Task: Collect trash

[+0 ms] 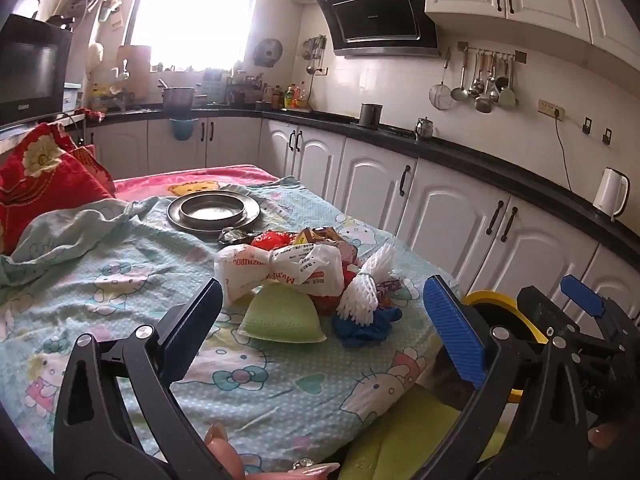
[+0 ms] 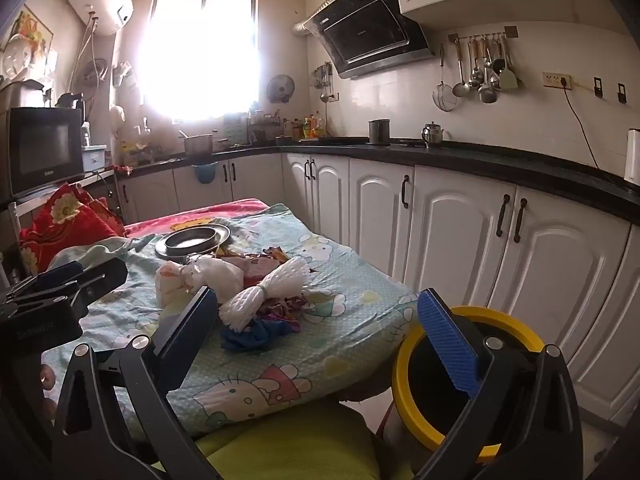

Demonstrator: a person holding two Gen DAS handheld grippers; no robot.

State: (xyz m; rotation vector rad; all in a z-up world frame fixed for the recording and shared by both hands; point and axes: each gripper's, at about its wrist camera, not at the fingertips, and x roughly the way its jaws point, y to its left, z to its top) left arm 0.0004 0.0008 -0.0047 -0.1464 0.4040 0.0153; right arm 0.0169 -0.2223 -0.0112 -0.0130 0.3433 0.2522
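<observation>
A heap of trash lies on the table's cartoon cloth: a knotted white plastic bag, a white foam fruit net, a green sponge, a crumpled blue glove and red and orange wrappers. My left gripper is open and empty, just short of the heap. My right gripper is open and empty, in front of the foam net and blue glove. A yellow-rimmed black bin stands beside the table's right edge, behind the right finger.
A metal plate with a round tin sits behind the heap. Red floral bedding lies at the left. White cabinets under a black counter run along the right. A yellow-green cushion is below the table's near edge.
</observation>
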